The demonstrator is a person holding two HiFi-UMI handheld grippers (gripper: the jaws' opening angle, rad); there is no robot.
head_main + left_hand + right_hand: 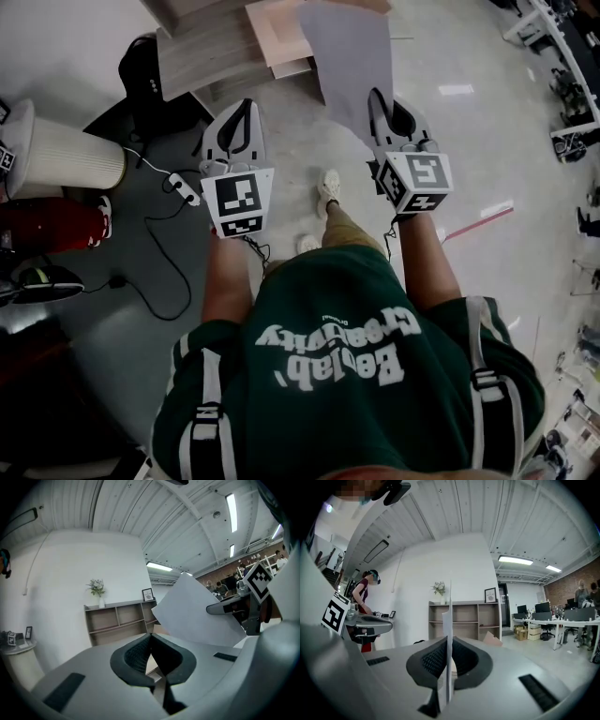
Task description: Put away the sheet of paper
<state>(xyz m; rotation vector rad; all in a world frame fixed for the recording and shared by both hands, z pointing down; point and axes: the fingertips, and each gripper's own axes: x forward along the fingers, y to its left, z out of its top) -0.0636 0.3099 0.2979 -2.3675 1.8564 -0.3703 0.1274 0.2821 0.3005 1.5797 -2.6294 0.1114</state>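
The sheet of paper (349, 56) is a pale grey sheet held up in front of me, above the floor. My right gripper (379, 96) is shut on its lower edge. The right gripper view shows the sheet edge-on (449, 616), pinched between the two dark pads of the right gripper (449, 641). My left gripper (242, 105) hangs level with it, a little to the left, apart from the paper. Its jaws meet at the tips with nothing between them, as the left gripper (150, 638) shows in its own view, where the sheet (197, 616) fills the right side.
A low wooden shelf unit (211, 52) stands ahead by the white wall, with a cardboard box (281, 33) beside it. On the left are a white cylinder (61, 150), a red object (47, 225) and a power strip with cable (183, 187). Desks (553, 620) lie to the right.
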